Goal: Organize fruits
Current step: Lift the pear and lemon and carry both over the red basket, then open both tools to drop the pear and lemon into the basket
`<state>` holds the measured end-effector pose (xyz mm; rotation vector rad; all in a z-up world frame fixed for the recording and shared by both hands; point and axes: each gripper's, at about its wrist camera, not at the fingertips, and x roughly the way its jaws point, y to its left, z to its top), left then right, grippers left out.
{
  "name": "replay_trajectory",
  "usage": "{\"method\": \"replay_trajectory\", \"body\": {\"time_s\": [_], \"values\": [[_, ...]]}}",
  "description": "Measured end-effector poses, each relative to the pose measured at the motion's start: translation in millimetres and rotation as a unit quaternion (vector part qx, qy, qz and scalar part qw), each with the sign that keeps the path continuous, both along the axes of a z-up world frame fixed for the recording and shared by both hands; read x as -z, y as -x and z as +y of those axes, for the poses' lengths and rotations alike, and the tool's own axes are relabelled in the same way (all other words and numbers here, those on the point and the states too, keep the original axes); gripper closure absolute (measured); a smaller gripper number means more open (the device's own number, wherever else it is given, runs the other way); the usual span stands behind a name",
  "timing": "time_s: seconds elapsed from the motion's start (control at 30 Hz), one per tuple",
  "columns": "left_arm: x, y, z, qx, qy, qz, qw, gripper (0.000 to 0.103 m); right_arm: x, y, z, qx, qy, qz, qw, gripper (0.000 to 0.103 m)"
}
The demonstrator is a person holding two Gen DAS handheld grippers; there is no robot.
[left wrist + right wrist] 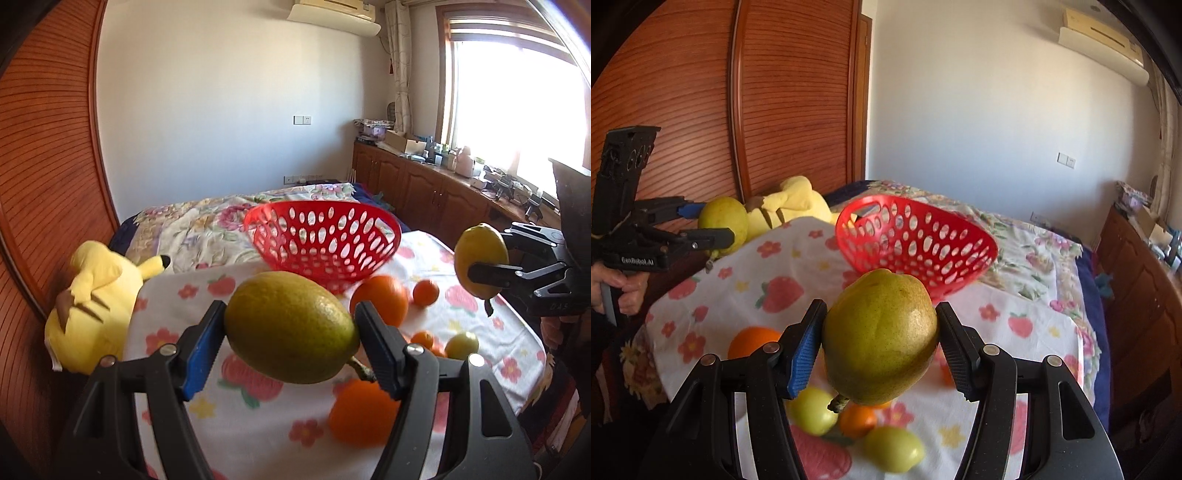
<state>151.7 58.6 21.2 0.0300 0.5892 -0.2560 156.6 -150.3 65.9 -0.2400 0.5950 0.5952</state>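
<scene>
- Left wrist view: left gripper (291, 332) fills the lower centre of the frame, jaws closed on a green-yellow pear (290, 326) held sideways, its stem poking out at lower right.
- Red basket (325, 240) sits in mid-frame just beyond the pear, tipped with its mouth toward the camera, and looks empty.
- It rests on a flower-and-strawberry cloth (177, 369) spread over the bed; no bench in sight.
- Loose fruit on the cloth: a large orange (382, 299) right of the pear, a small orange (425, 292) beyond it, another orange (364, 413) at lower centre, and a small green fruit (461, 345) at right.
- Yellow plush toy (99, 299) lies at left beside the cloth.
- Right gripper (484, 271) shows at the right edge, jaws gripping a second pear (480, 254).
- Right wrist view: that second pear sits in the lower centre, stem down, pinched between both pads; the basket is just behind it.
- Left gripper appears at mid-left with its pear, a hand (617, 291) on the handle below.
- Two green fruits (812, 410) (894, 448) and an orange lie under the jaws.
- Risks, as I judge: the tilted, light basket may tip or slide when a pear drops in; both grippers heading for the one mouth could collide; smooth pear skin could slip; a drop onto soft cloth may roll fruit off the bed.
</scene>
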Motion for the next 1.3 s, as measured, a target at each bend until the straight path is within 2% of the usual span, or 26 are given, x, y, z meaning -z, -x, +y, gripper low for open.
{"method": "replay_trajectory", "body": {"time_s": [0.13,0.37,0.67,0.87,1.17,1.3], "values": [[-6.2,-29.1,-8.0,0.013,0.005,0.002,0.9999,0.033,-8.4,-20.5,0.4,0.001,-0.017,0.0,1.0,0.041],[-4.0,-86.4,-28.4,0.036,-0.013,0.014,0.9992,0.033,-14.7,-67.1,3.1,-0.001,-0.029,0.001,1.0,0.041],[16.2,-150.6,-50.8,0.052,-0.023,0.04,0.9976,0.033,2.4,-128.6,17.5,-0.009,-0.015,0.012,1.0,0.041],[37.2,-172.8,-68.7,0.064,-0.051,0.06,0.9948,0.033,19.8,-155.4,23.8,-0.009,0.002,0.025,1.0,0.041],[56.2,-188.1,-78.8,0.069,-0.058,0.09,0.9919,0.032,37.4,-173.8,28.3,-0.01,0.008,0.045,0.999,0.041],[52.2,-185.9,-79.1,0.064,-0.057,0.073,0.9937,0.032,47.3,-179.0,33.0,-0.012,0.02,0.055,0.998,0.041]]}}
